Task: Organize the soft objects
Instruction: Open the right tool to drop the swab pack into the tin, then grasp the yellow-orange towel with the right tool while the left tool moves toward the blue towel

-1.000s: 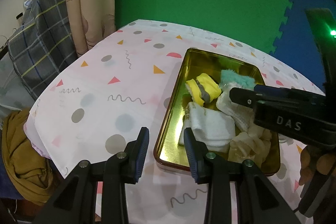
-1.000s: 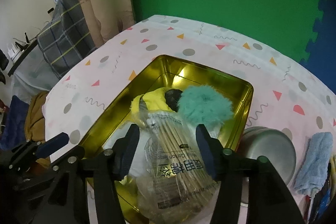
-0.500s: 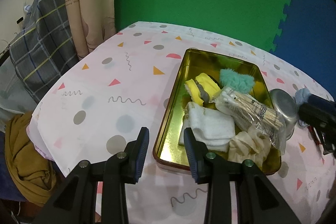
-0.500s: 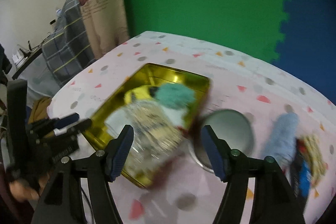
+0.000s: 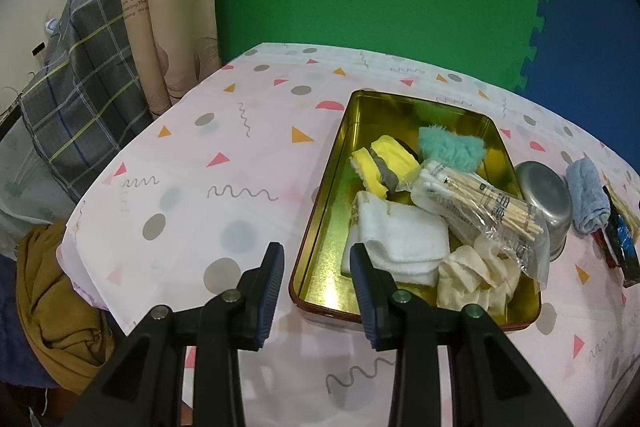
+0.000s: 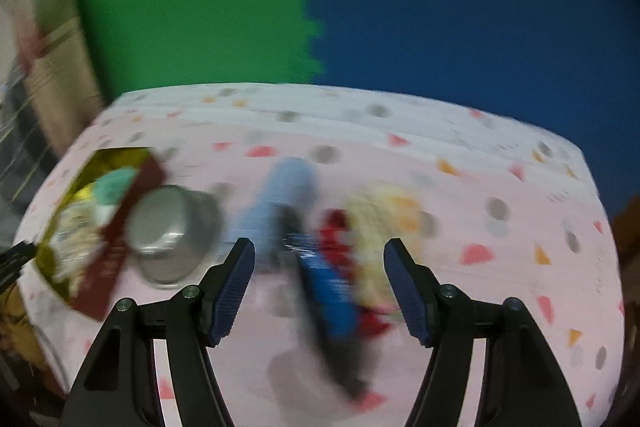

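**First onlooker:** The left gripper [image 5: 316, 291] hangs over the near end of the gold tin [image 5: 320, 223], tongs apart with nothing between them. One pad sits over the tablecloth [image 5: 192, 187], the other over the tin's rim by the folded white cloth [image 5: 400, 243].

**Second onlooker:** And the right gripper [image 6: 320, 287]? Its picture is smeared.

**First onlooker:** Apart too, and empty. Beyond its pads lies the rolled blue cloth [image 6: 280, 199], ahead and a little toward its left pad, with a blue packet [image 6: 328, 303] and something red [image 6: 340, 239] almost straight between the pads. I'd guess the blue cloth is the next soft thing to go in.

**Second onlooker:** What worries you?

**First onlooker:** That cluster. The cloth touches or nearly touches the packet, so a careless close could catch the packet instead, or drag both. The steel bowl [image 6: 172, 231] sits just left of the cloth and could be knocked.

**Second onlooker:** And the tin?

**First onlooker:** Crowded. The bag of cotton swabs [image 5: 480, 211] lies across the far right side, partly over the rim toward the bowl. The yellow toy [image 5: 384, 167], teal puff [image 5: 452, 147] and cream cloth [image 5: 472, 279] fill the rest. A cloth dropped on the bag might slide off it or tip it out.

**Second onlooker:** Any free room?

**First onlooker:** Bare gold floor along the left wall, just ahead of the left gripper. Right of the right gripper the tablecloth is open, though its edge drops away not far beyond.
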